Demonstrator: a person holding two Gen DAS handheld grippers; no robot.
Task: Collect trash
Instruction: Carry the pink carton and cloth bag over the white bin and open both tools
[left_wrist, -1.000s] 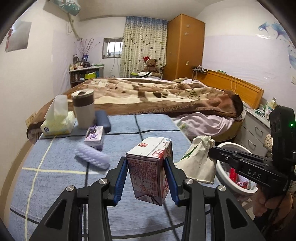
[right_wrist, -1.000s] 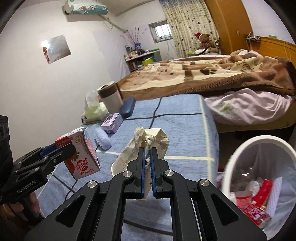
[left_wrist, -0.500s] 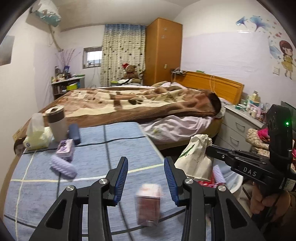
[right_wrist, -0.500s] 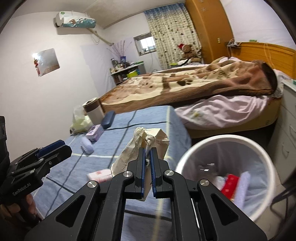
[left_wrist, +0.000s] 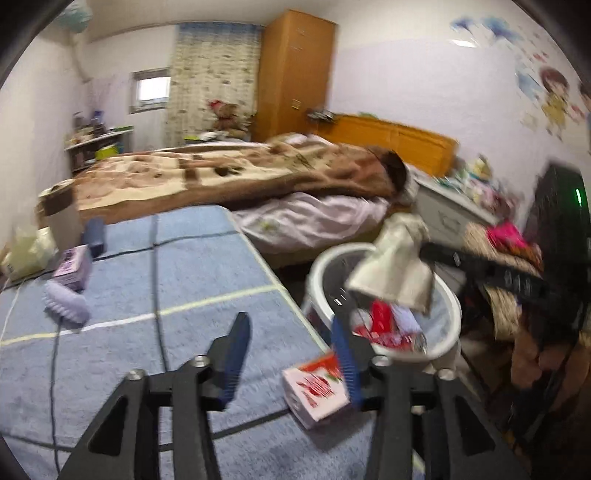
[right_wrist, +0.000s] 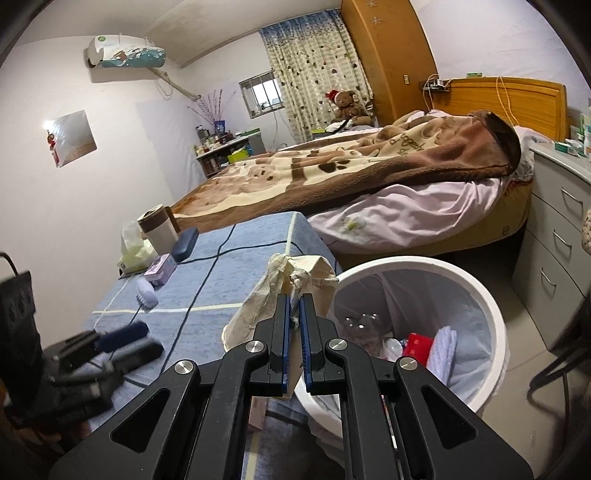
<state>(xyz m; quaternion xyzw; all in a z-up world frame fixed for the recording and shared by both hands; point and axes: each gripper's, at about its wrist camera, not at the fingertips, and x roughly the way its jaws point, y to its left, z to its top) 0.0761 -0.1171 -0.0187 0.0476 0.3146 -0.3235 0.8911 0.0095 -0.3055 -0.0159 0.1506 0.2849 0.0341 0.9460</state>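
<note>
Binning step: bag over the bin, carton dropped short

Bin (right_wrist: 491, 317) beside bed (left_wrist: 192, 266); right gripper (right_wrist: 294, 328) pinches bag (right_wrist: 258, 306) at its rim, needing release; left gripper (left_wrist: 291, 354), jaws just opening, empty; carton (left_wrist: 317, 391) lies on bed, needing regrasp.

Legible text: none certain in either view.
(a) Blanket (right_wrist: 369, 162), far ahead of right gripper (right_wrist: 294, 299), to its right: dark lettering on cream band, upside-down; chars not decipherable.
(b) Bed frame (right_wrist: 515, 218), further right: small round emblem, too small to read.
(c) Paper bag (right_wrist: 258, 306), clamped in right gripper: no print legible.
(d) Carton (left_wrist: 317, 391), just by right finger of left gripper (left_wrist: 288, 321) (jaws just opening, nothing pressed betw. pads): red graphics on white, motion-blurred, no chars readable.
(e) Side of right gripper, seen to right of left gripper: marking smeared, unreadable.
(f) Boxes (right_wrist: 570, 146) at far right ahead of right gripper: print too small.
</note>
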